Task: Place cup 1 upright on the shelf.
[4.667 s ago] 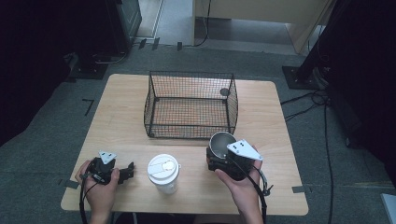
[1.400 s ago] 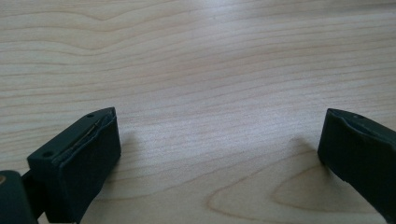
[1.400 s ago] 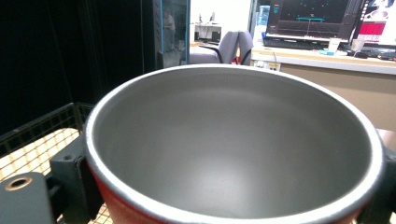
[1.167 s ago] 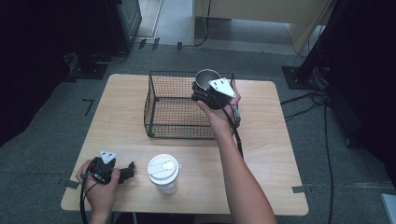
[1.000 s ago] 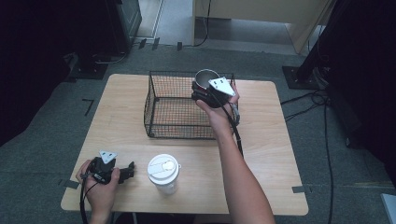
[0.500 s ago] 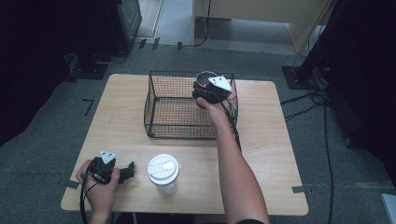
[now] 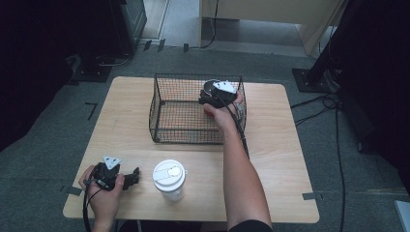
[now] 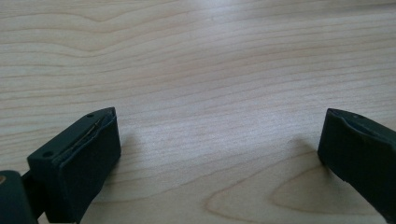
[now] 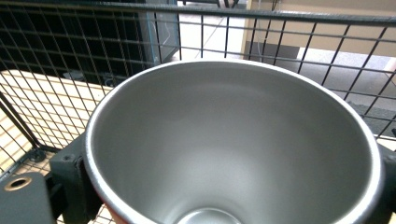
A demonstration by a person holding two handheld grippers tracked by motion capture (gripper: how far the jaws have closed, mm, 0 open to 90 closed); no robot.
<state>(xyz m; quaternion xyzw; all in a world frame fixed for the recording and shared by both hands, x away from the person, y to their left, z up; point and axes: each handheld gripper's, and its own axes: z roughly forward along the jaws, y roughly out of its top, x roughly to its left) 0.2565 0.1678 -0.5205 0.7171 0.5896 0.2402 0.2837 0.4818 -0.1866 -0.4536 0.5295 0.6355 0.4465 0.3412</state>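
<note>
Here the right gripper (image 7: pixel 209 98) clasps a metal cup (image 9: pixel 233 144) between its jaws, one jaw at each side of the cup's wall. The cup stands upright, mouth up, its long axis vertical, inside the wire basket (image 7: pixel 164 108) at the far right corner. Nearer the person, the left gripper (image 7: pixel 130 177) rests on the table (image 7: pixel 280 159) with jaws spread and nothing between them, beside a lidded paper cup (image 7: pixel 169 178).

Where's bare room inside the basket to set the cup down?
The wire basket floor is bare left of the right tool, across to its left wall. Crowded at the back-right corner, where the steel cup sits in that tool near the mesh.
</note>
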